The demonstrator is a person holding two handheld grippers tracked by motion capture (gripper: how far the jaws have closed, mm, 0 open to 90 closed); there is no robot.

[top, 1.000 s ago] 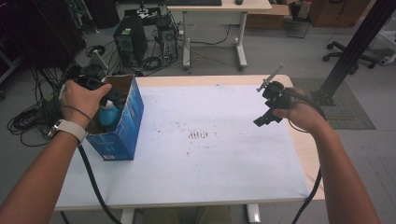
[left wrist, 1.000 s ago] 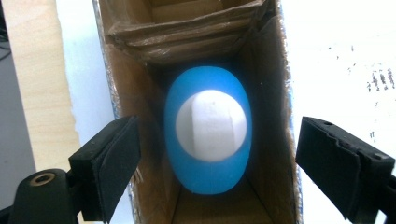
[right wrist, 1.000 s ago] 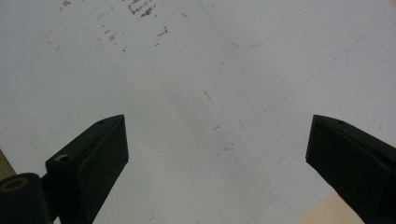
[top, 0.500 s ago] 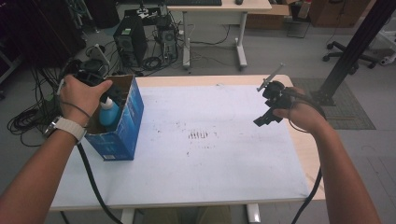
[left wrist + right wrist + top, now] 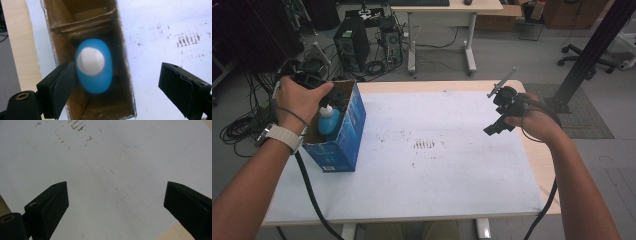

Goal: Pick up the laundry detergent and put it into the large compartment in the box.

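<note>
The bottle (image 5: 93,65) stands upright inside the box (image 5: 125,75) at the desk's (image 5: 437,170) 9 o'clock edge. The left gripper (image 5: 117,87) hangs above it, jaws spread, clear of the bottle, which lies nearer the left jaw. The right gripper (image 5: 116,202) has its jaws spread over bare desk.

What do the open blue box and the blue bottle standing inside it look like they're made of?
The box looks like corrugated cardboard: brown, raw inner walls and folded flaps in the left gripper view, with a printed, slightly glossy blue outside. The bottle seems to be smooth plastic, with an evenly coloured blue body and a white cap; it is blurred, so the finish is uncertain.
</note>
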